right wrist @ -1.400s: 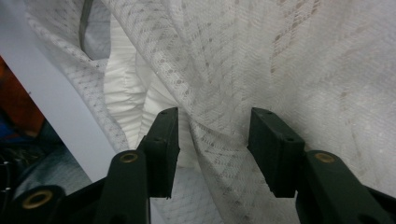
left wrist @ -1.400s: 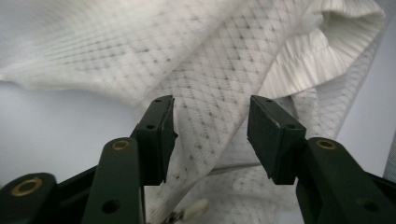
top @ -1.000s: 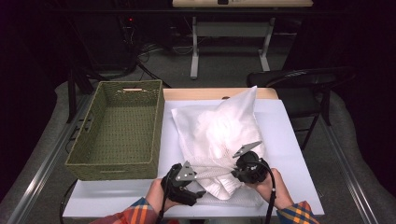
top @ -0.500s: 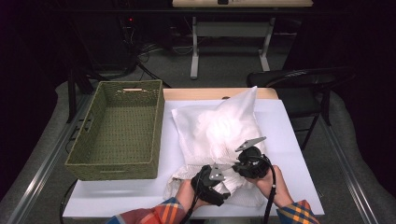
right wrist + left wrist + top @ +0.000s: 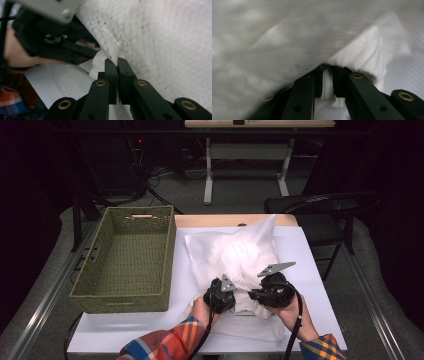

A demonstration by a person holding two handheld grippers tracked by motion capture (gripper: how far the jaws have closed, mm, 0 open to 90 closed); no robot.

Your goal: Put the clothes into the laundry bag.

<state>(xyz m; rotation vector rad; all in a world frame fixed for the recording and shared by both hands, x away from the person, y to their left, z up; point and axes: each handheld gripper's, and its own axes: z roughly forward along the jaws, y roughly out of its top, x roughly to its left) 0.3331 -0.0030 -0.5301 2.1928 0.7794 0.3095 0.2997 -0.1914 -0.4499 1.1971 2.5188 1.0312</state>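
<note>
Two grippers pinching one white cloth point(image 5: 235, 257) lying crumpled on the bench point(image 5: 310, 265), right of the green wicker basket point(image 5: 127, 262). Left gripper point(image 5: 223, 292) clamping a fold between its fingers point(image 5: 318, 82); right gripper point(image 5: 262, 292), just beside it, pressing its fingers point(image 5: 111, 72) onto the cloth's near edge.

white cloth point(image 5: 240, 257): soft woven fabric, matt, fine waffle texture | my right gripper point(image 5: 117, 61): matt black plastic jaws, brass-coloured rivets | my left gripper point(image 5: 327, 72): same finish | basket point(image 5: 127, 260): green woven wicker, rough | table point(image 5: 310, 255): smooth matt white top.
</note>
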